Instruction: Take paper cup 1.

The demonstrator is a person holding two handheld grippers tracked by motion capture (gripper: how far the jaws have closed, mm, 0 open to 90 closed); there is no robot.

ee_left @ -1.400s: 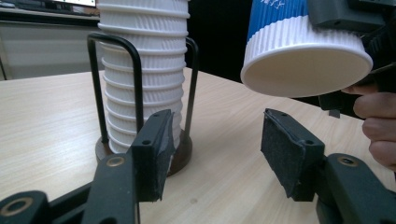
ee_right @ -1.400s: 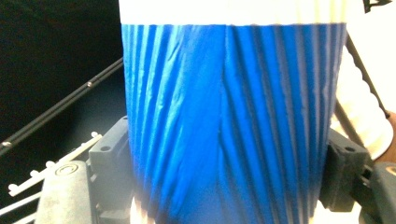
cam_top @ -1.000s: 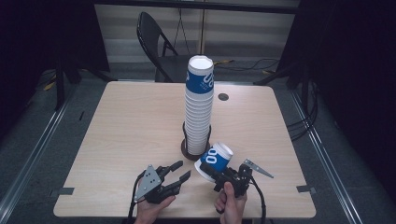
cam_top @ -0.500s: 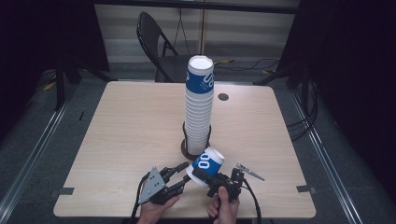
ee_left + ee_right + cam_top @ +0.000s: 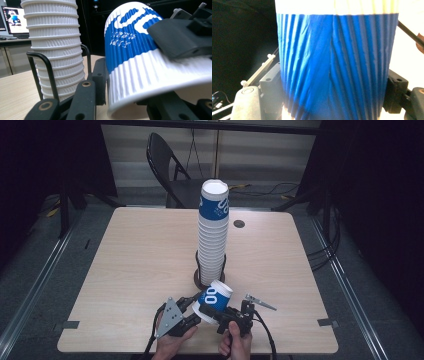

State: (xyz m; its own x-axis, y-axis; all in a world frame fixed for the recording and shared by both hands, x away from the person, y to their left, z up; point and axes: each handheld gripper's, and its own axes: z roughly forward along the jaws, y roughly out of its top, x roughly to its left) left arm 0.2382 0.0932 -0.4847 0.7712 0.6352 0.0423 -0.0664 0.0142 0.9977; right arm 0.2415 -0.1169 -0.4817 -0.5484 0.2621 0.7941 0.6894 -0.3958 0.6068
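Near edge of the pale wooden table, person's side. A single ribbed paper cup, blue band with white lettering over a white lower part, lies tilted between the two hand-held grippers, just in front of the tall stack of matching ribbed white paper cups that stands in a black wire holder at mid-table. The top cup of the stack carries the same blue band.

Right gripper: jaws clamped on the single cup. In the right gripper view the blue ribbed wall sits between a black jaw on each side, both pressed to it, and the ribs look twisted where the wall is squeezed. In the left gripper view one of these black jaws lies flat across the upper side of the cup.

Left gripper: jaws have just been closing, with the cup's rim end between them. In the left gripper view its own left jaw stands upright against the white ribbed wall, just touching or very near; the other jaw is hidden low behind the rim. Whether the pads actually press on the cup I cannot tell.

Both hands come in from the bottom edge, close together. The cup is held off the table surface, rim toward the left gripper, closed base pointing up and away toward the stack.
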